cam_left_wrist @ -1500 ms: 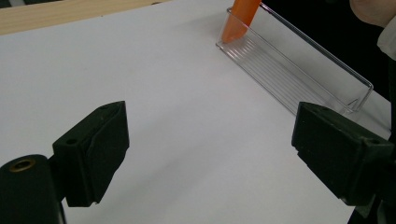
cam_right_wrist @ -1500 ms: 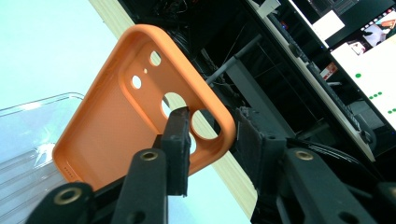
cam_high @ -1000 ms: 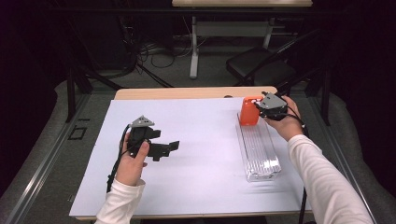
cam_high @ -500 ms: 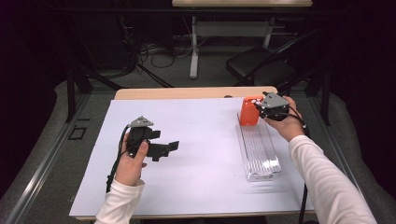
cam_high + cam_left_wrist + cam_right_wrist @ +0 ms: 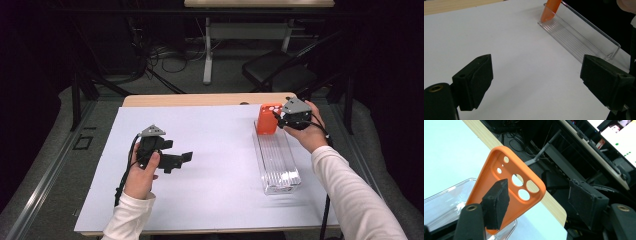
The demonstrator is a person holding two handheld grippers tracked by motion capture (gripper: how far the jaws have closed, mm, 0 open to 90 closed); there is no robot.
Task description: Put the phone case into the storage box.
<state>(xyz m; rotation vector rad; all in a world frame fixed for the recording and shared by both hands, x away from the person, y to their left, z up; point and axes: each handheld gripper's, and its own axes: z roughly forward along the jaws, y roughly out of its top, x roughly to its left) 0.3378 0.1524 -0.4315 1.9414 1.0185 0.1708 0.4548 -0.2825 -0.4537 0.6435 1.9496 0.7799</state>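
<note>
Right claw [image 5: 536, 202] freshly spread beside orange phone case [image 5: 506, 187], camera holes plain; left claw [image 5: 536, 85] wide, empty.

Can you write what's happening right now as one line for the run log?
right hand-held gripper: jaws just opening, apart beside orange phone case | case: standing in clear tray | left hand-held gripper: open over white sheet

No legible text, label, brand, number or sign found on any surface. Small print on items in the dark background of the right gripper view is too blurred and small to read.
</note>
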